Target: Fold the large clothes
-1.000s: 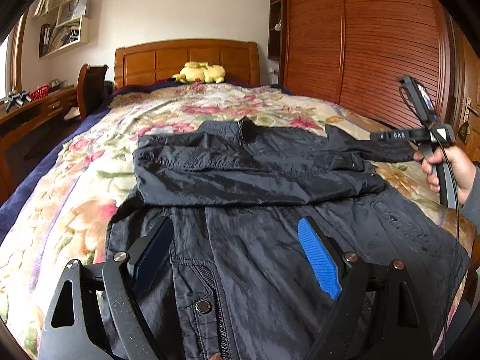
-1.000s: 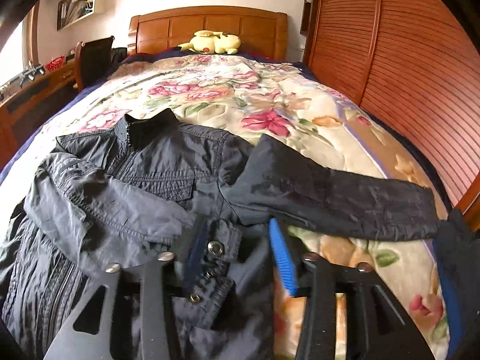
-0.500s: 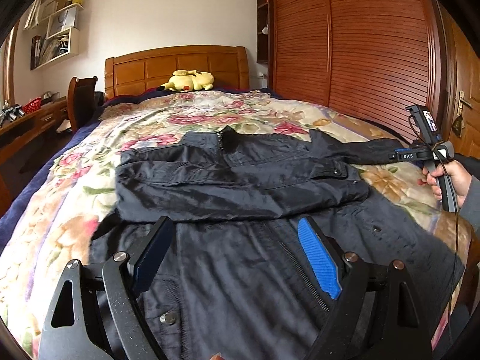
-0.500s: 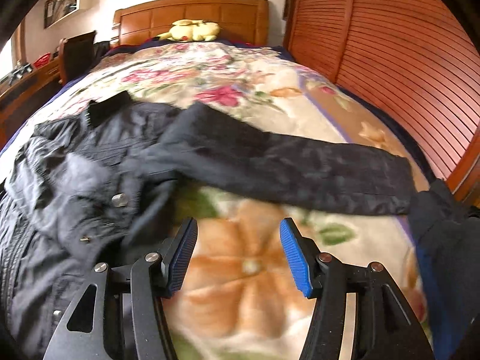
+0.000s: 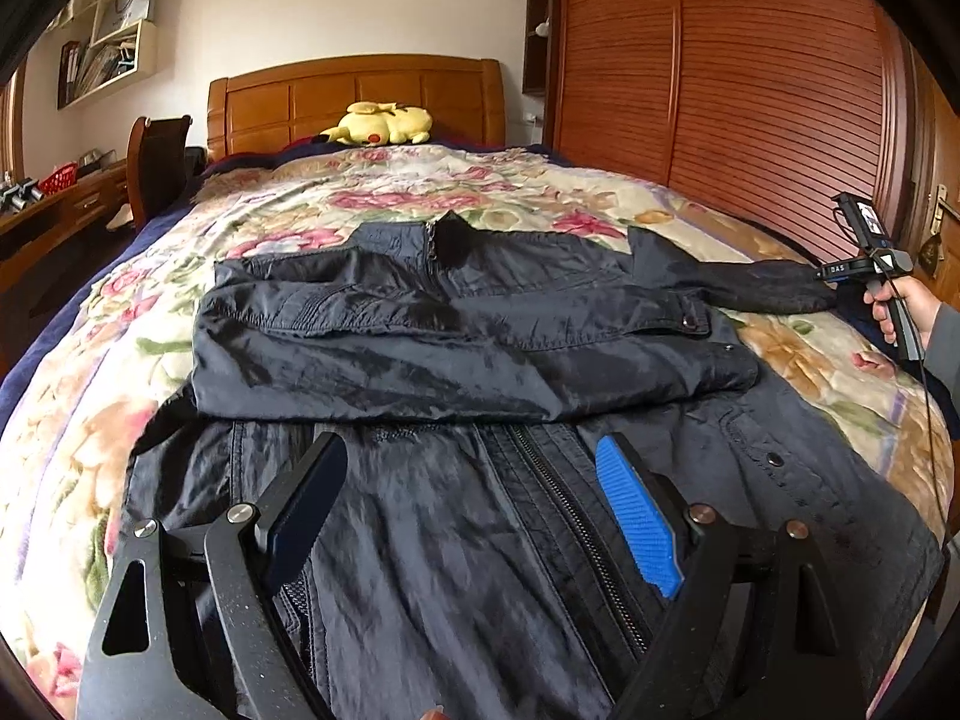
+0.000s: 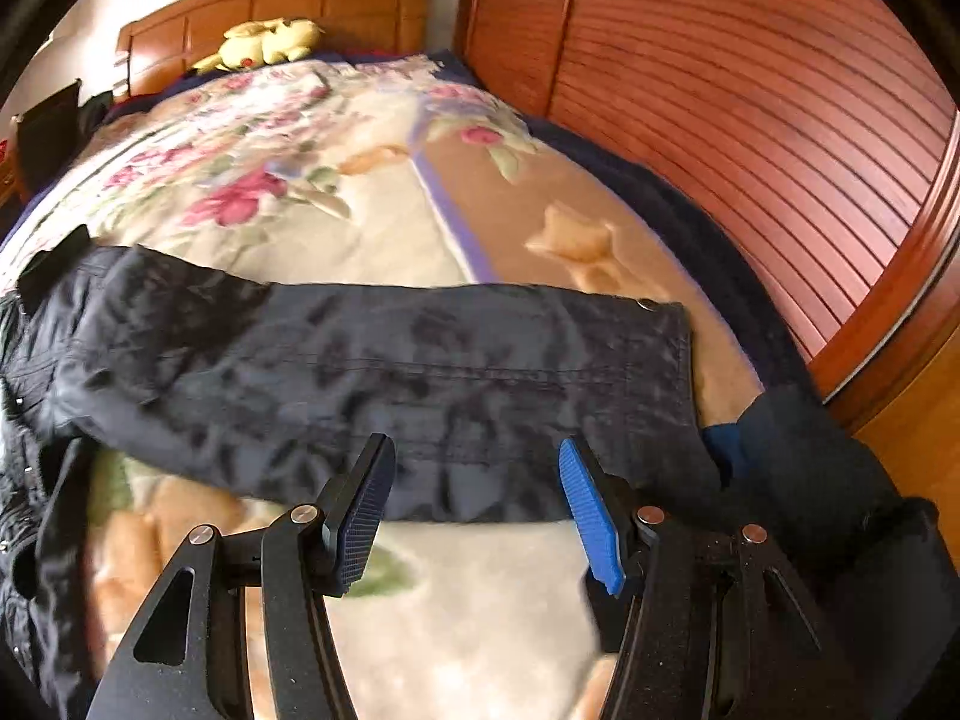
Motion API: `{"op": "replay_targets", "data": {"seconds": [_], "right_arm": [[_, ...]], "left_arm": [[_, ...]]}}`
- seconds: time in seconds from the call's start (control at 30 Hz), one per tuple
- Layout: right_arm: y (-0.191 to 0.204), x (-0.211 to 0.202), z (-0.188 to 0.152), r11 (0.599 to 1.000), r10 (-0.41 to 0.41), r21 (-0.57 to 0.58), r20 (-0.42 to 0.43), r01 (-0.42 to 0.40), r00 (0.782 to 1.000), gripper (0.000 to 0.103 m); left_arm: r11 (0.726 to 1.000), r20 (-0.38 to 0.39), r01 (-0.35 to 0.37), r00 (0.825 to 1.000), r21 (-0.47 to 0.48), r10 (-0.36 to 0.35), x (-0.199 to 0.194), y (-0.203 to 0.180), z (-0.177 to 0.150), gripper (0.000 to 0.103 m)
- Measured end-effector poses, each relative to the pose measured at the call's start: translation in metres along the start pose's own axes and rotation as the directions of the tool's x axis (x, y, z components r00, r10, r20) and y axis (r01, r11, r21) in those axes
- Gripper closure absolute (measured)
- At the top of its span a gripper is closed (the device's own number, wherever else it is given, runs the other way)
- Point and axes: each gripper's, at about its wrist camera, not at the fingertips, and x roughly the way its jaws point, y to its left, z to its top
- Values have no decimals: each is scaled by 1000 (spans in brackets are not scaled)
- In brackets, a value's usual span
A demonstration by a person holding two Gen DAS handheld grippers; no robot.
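Bedroom, floral bedspread [image 5: 180, 360] as our work surface. We see the black jacket [image 5: 480, 372] flat mid-bed, headboard [image 5: 354, 99] beyond: one sleeve crossed over its chest, other sleeve [image 6: 420, 378] out sideways, body unfolded. Left gripper [image 5: 474, 504] apart, empty. Right gripper [image 6: 474, 504] apart, empty, nearing that sleeve. Readable: "DAS" on its handle.

Home bedroom: bed with floral quilt [image 5: 420, 192] and carved wooden headboard [image 5: 354, 99], yellow plush toy [image 5: 378, 123] by headboard, slatted reddish-brown wooden wardrobe doors [image 5: 750, 72] alongside, wall shelf with books [image 5: 108, 42], wooden desk [image 5: 66, 198] at far side.
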Motion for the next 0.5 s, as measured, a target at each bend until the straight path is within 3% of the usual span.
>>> {"op": "replay_targets", "data": {"seconds": [0.37, 0.5], "right_arm": [[14, 32, -5, 991, 54, -119, -81, -63, 995, 44], [23, 38, -7, 983, 33, -177, -99, -50, 995, 44]], "left_arm": [[999, -41, -4, 999, 32, 5, 14, -8, -6, 17], [1000, -45, -4, 999, 31, 6, 15, -8, -6, 17]]}}
